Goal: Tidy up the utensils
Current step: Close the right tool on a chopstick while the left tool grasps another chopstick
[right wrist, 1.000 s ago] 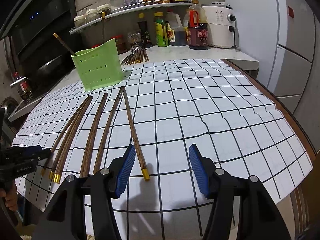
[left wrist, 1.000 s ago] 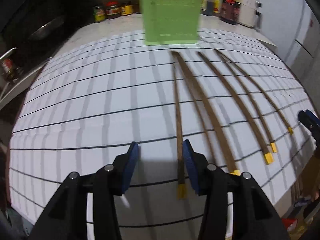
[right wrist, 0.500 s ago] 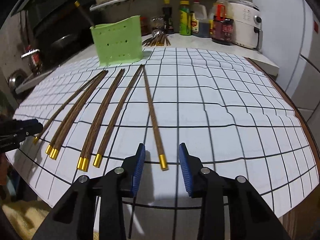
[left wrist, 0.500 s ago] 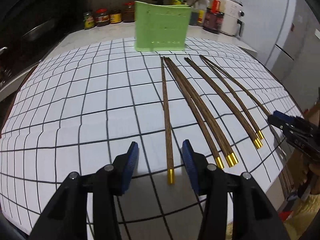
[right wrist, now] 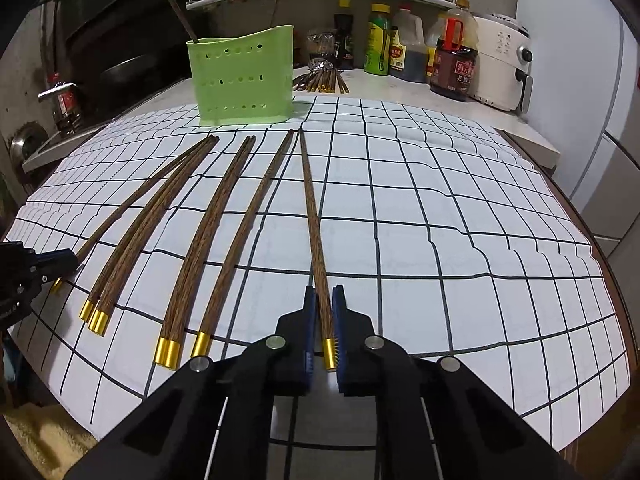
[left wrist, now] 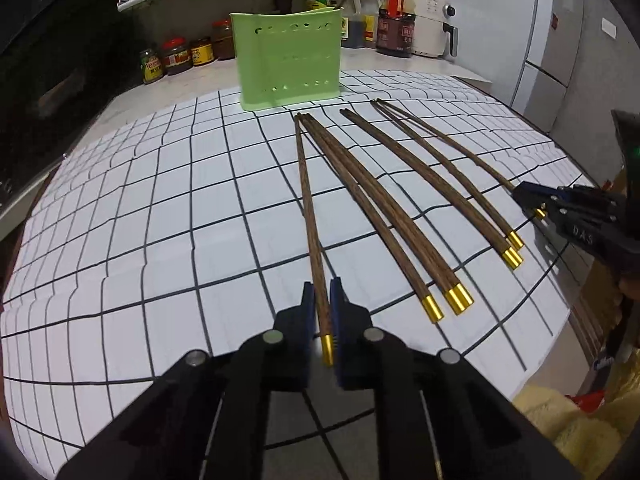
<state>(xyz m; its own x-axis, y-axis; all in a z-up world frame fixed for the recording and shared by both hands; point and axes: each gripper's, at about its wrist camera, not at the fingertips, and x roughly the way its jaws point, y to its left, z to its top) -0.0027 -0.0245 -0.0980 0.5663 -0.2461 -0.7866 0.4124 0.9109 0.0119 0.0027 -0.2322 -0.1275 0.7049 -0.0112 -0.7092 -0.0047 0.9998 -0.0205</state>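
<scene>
Chopsticks of dark brown wood with gold metal caps lie fanned out on the white cloth with a black grid [left wrist: 160, 220] in front of you, thin tips toward the pale green perforated plastic utensil holder [left wrist: 289, 66] at the top centre of both views. Your left gripper [left wrist: 322, 300], at the bottom centre of the left wrist view, has just closed, and its blue pads [left wrist: 307, 312] now pinch the leftmost chopstick [left wrist: 306, 200] just above its gold cap. Your right gripper [right wrist: 323, 304], at the bottom centre of the right wrist view, has likewise just closed, and pinches the rightmost chopstick [right wrist: 310, 208] near its cap. Both held sticks appear to lie flat on the cloth.

In the left wrist view, five loose chopsticks [left wrist: 400, 208] lie between your two grippers, and your right gripper [left wrist: 532, 204] shows at the right edge, its tips over the far stick. In the right wrist view your left gripper [right wrist: 60, 260] enters from the left edge.

The green holder stands upright at the far end of the cloth, already with two chopsticks [right wrist: 182, 16] leaning inside it. Behind it, sauce bottles [right wrist: 454, 60] and a white appliance [right wrist: 504, 68] stand in the upper right of the right wrist view, and another bundle of chopsticks [right wrist: 322, 80] lies beside the holder
</scene>
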